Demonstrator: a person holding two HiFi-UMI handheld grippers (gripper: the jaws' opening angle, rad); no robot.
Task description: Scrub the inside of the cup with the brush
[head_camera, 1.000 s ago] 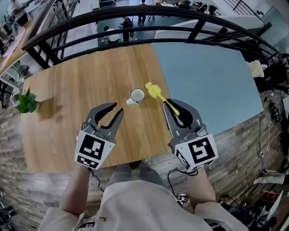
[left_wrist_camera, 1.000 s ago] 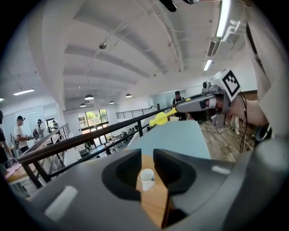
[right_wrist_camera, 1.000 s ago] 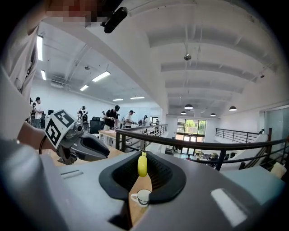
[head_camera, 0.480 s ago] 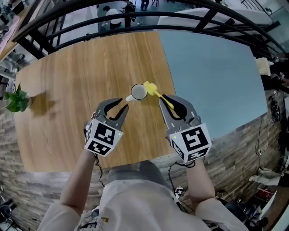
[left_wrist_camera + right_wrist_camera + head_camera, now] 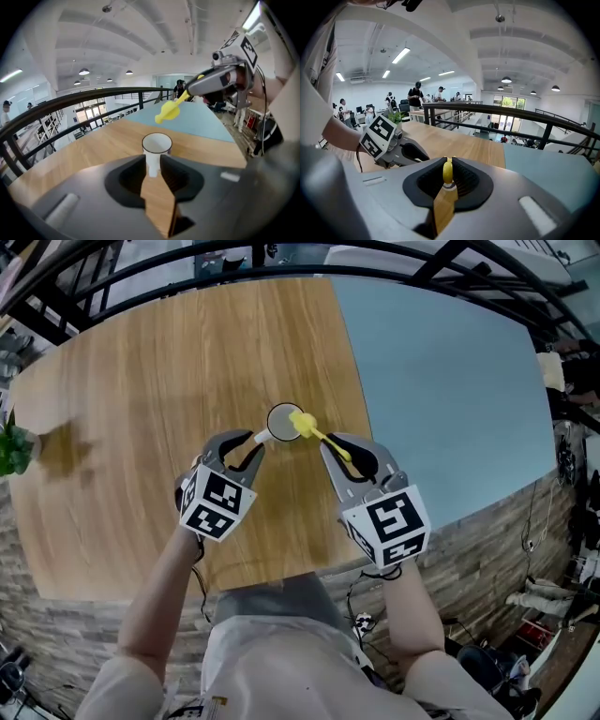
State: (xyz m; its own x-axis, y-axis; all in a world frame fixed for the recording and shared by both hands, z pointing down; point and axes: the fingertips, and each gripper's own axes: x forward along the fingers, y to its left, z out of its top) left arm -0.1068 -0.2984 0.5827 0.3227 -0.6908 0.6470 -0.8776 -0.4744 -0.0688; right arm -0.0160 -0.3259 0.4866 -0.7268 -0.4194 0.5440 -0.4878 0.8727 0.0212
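The left tongs (image 5: 250, 442) are closed on the little white handle (image 5: 149, 166) of the cup (image 5: 283, 422). The handle fills the gap between the two tips. The cup stands upright on the wooden surface (image 5: 159, 362), right in front of the left tongs, and its mouth is open to the top.

The right tongs (image 5: 343, 450) are closed tight on the thin yellow handle of the brush (image 5: 320, 435). The brush sticks out ahead of the right tongs and leans toward the left tongs. Its fluffy yellow head is up in the air, just above the side of the cup's rim nearest the right tongs. It is not down inside the cup.

The two tongs are close together, with the cup just ahead of them both.
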